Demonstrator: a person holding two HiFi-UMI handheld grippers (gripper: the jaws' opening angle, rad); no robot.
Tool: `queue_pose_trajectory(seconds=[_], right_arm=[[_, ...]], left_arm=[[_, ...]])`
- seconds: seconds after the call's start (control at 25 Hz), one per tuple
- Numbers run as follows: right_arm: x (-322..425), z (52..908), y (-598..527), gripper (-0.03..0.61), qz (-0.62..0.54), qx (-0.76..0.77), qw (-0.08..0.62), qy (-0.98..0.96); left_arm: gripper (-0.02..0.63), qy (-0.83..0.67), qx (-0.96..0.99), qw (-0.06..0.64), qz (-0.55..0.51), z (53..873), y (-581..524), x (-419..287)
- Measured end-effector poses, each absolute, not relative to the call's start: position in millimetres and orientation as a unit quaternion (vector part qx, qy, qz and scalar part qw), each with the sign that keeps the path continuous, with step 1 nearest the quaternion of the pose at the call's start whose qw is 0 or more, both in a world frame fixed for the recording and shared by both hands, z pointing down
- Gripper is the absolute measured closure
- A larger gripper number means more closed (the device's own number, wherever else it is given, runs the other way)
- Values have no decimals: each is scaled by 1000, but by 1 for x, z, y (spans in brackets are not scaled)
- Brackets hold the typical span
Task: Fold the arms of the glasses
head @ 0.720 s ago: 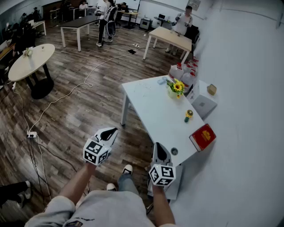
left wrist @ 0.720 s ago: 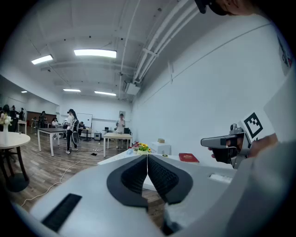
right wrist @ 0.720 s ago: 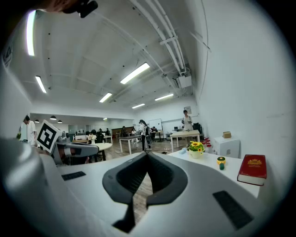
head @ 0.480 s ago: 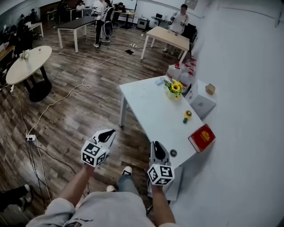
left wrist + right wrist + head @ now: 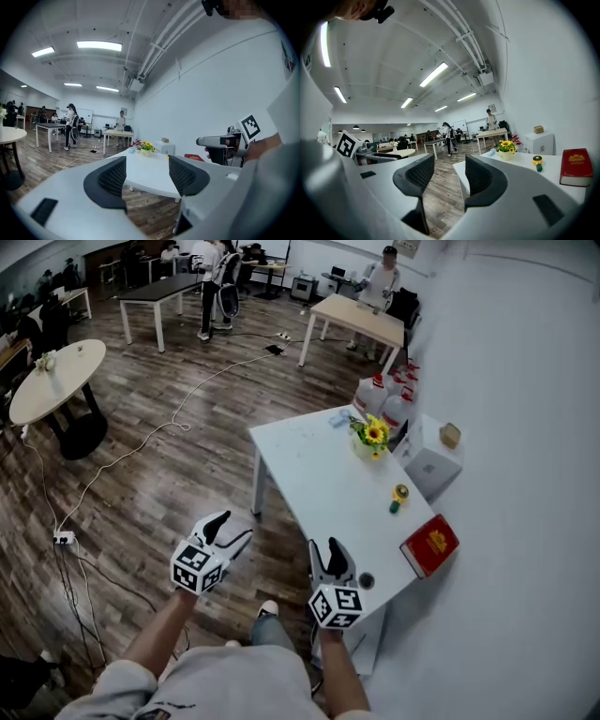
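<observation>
Open-plan office: wood floor [image 5: 159, 493], white table [image 5: 319, 493], people [image 5: 214, 282] at distant desks [image 5: 164, 287], strip lights [image 5: 99, 45].

Small dark round item [image 5: 366, 580] on the near corner of the white table [image 5: 319, 479]: too small to identify. Pale blue item [image 5: 339, 418] at the table's far end: likewise. Forearms [image 5: 155, 634], short of the table: cut by the head view's lower edge. Right gripper [image 5: 202, 140], right of the table in the left gripper view: rear hidden behind the person's hand and clothing.
</observation>
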State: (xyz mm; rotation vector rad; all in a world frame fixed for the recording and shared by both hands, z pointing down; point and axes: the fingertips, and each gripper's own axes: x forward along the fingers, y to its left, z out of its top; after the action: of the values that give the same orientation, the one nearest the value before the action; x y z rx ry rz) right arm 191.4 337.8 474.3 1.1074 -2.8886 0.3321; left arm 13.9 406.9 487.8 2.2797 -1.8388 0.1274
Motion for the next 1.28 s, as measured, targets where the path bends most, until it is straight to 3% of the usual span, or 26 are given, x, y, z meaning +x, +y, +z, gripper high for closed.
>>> queue_pose_trajectory(seconds=[0.64,1.28], right_arm=[[153,464,172,388,123,319,12,-940],[158,479,83,394,133,309,4,-942]], left_arm=[[334,-604,785,132,35,486,251,-1],[336,-576,806,131,37,496,152,8]])
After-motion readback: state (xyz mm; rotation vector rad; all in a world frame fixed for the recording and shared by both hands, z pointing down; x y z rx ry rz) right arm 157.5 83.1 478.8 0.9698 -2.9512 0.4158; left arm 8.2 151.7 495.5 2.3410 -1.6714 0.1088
